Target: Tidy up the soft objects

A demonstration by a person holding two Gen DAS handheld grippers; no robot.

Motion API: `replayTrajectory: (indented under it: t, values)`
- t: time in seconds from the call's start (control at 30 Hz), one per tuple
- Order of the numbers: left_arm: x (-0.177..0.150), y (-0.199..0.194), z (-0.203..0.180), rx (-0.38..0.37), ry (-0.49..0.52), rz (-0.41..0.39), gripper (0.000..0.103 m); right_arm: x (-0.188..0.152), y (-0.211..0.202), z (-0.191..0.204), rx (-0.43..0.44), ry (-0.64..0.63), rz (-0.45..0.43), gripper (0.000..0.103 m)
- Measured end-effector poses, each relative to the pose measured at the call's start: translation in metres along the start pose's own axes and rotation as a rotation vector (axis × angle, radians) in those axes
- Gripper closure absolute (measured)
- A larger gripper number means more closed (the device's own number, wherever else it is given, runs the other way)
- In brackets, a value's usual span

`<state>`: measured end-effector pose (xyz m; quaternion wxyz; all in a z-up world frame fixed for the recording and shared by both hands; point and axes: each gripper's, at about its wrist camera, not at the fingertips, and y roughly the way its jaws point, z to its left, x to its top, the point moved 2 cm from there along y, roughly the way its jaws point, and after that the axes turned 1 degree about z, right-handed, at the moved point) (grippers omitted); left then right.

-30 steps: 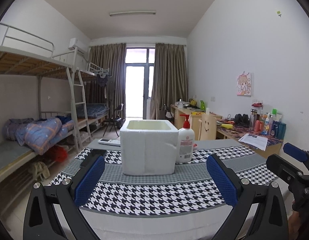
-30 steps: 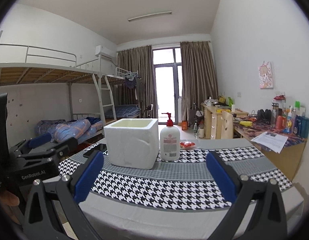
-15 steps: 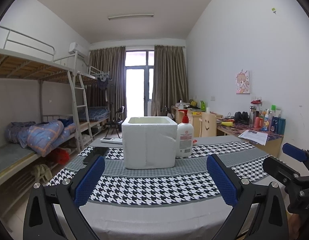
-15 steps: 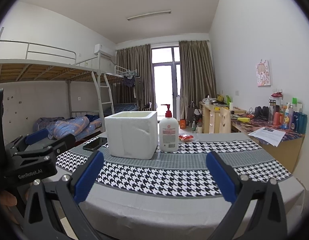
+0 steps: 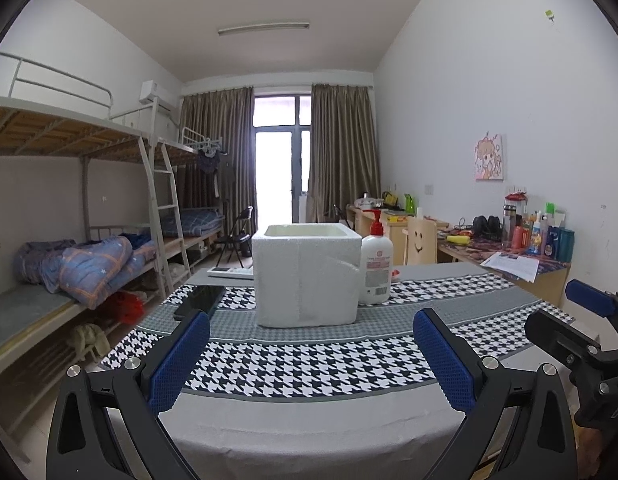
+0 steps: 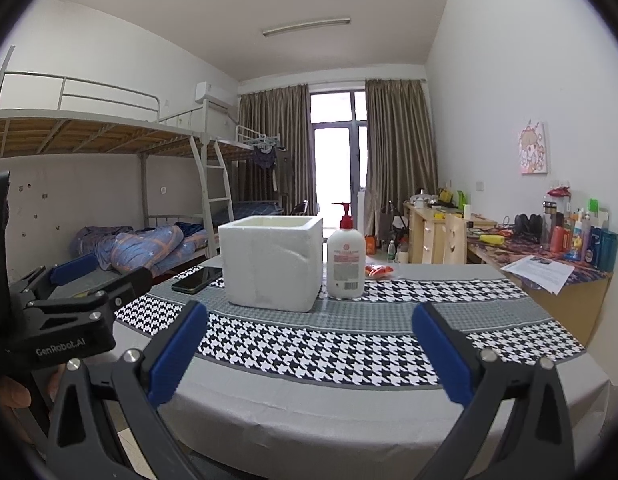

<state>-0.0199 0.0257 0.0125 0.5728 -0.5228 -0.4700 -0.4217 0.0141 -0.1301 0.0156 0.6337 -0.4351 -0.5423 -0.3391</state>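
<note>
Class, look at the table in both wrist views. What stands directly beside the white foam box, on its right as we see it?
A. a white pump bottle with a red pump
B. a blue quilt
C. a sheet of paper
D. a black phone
A: the white pump bottle with a red pump stands upright right next to the white foam box on the houndstooth cloth.

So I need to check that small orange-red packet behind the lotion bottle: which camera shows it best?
The right wrist view: the orange-red packet lies in plain sight on the table just right of the lotion bottle. In the left wrist view the lotion bottle hides nearly all of it, leaving a red sliver.
</note>
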Motion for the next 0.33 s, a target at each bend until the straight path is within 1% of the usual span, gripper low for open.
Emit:
replayTrajectory:
  t: [0.17, 0.33]
  values:
    - [0.0001, 0.0004, 0.0026, 0.003, -0.006, 0.007, 0.001, 0.0001, 0.0001, 0.0018, 0.003, 0.001, 0.002, 0.0]
    - [0.0005, -0.0053, 0.0015, -0.006, -0.004, -0.004, 0.001, 0.0003, -0.002, 0.0026, 0.002, -0.003, 0.001, 0.0]
